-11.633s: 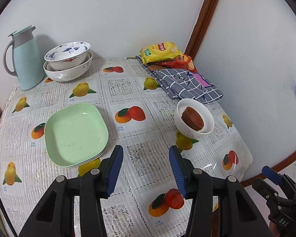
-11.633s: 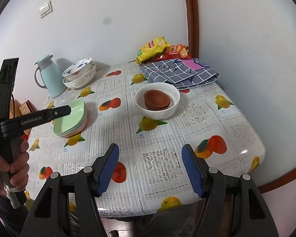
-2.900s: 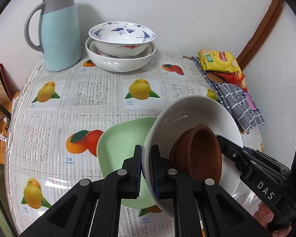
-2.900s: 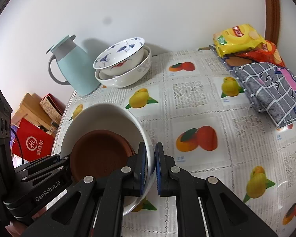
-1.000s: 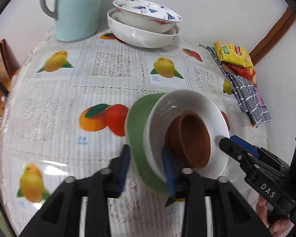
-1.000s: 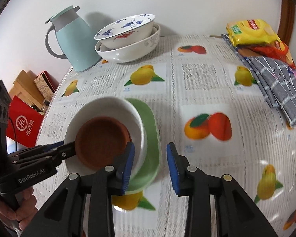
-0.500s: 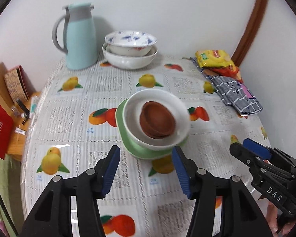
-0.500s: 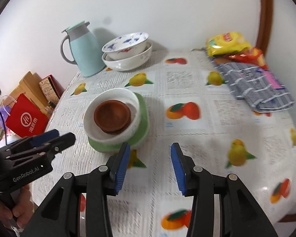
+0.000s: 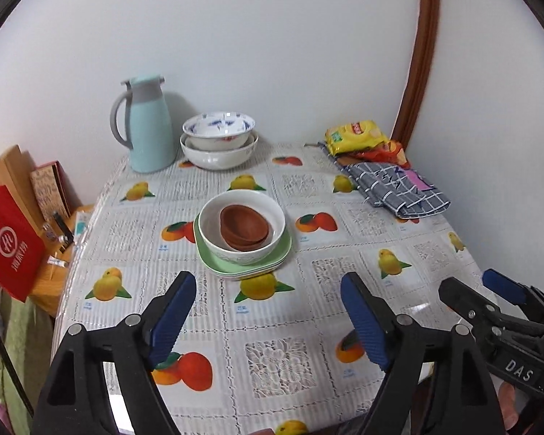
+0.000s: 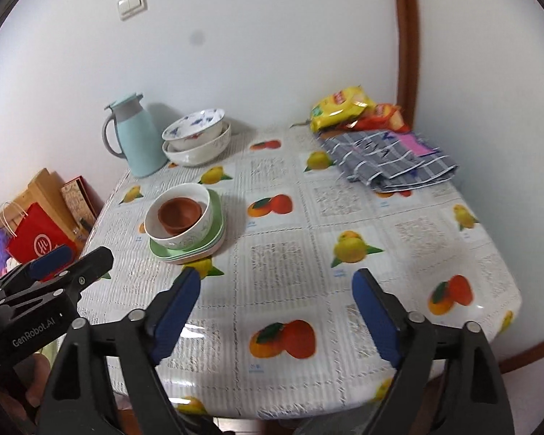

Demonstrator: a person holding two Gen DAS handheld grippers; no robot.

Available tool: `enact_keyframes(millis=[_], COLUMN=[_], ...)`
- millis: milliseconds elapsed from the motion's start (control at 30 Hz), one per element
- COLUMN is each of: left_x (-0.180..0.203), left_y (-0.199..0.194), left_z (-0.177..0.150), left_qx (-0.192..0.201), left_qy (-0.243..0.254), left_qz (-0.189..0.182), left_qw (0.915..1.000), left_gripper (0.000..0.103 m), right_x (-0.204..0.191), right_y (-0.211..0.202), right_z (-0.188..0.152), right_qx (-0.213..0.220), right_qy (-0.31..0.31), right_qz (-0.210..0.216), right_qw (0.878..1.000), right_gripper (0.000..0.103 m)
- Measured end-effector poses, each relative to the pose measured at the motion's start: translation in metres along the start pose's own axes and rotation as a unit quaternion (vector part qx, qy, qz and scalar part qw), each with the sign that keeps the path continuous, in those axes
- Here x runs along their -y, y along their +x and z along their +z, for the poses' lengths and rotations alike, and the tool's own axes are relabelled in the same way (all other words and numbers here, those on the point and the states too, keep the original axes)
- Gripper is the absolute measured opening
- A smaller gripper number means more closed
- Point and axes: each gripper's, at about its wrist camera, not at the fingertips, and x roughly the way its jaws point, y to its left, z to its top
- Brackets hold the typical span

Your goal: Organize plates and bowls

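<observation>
Lettering: "DAS" on the right gripper (image 10: 275, 311), "GenRobot.AI" on the left gripper (image 9: 268, 315). Both jaws opening, nothing between them. White bowl (image 9: 243, 250) upright mid-table on stacked green plates (image 9: 283, 253) (brown bowls (image 9: 243, 226) nested inside, tilted). No long axis. Yellow snack bag (image 9: 355, 136) print unreadable.

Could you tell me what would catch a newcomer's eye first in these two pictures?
Probably the stack in the middle of the fruit-print tablecloth: brown bowls nested in a white bowl on green plates. Next, the pale blue jug against the back wall, beside two stacked patterned bowls. In the foreground, the left gripper and right gripper hang empty, jaws opening.
</observation>
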Motion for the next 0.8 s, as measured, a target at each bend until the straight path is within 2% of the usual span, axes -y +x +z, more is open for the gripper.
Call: enact_keyframes(millis=[400, 800], left_x=[0.015, 0.015], left_y=[-0.028, -0.029], left_z=[-0.008, -0.013], left_qx=[0.021, 0.015], left_qy=[0.009, 0.007], left_qz=[0.030, 0.030], left_qw=[0.9993, 0.9994], left_gripper=[0.086, 0.086], right_x=[0.002, 0.002], right_y=[-0.041, -0.050], right_z=[-0.013, -0.016], right_qx=[0.032, 0.037], right_qy=[-0.022, -0.020], right_qz=[-0.017, -0.024], right_qw=[0.999, 0.999], right_gripper=[0.089, 0.089])
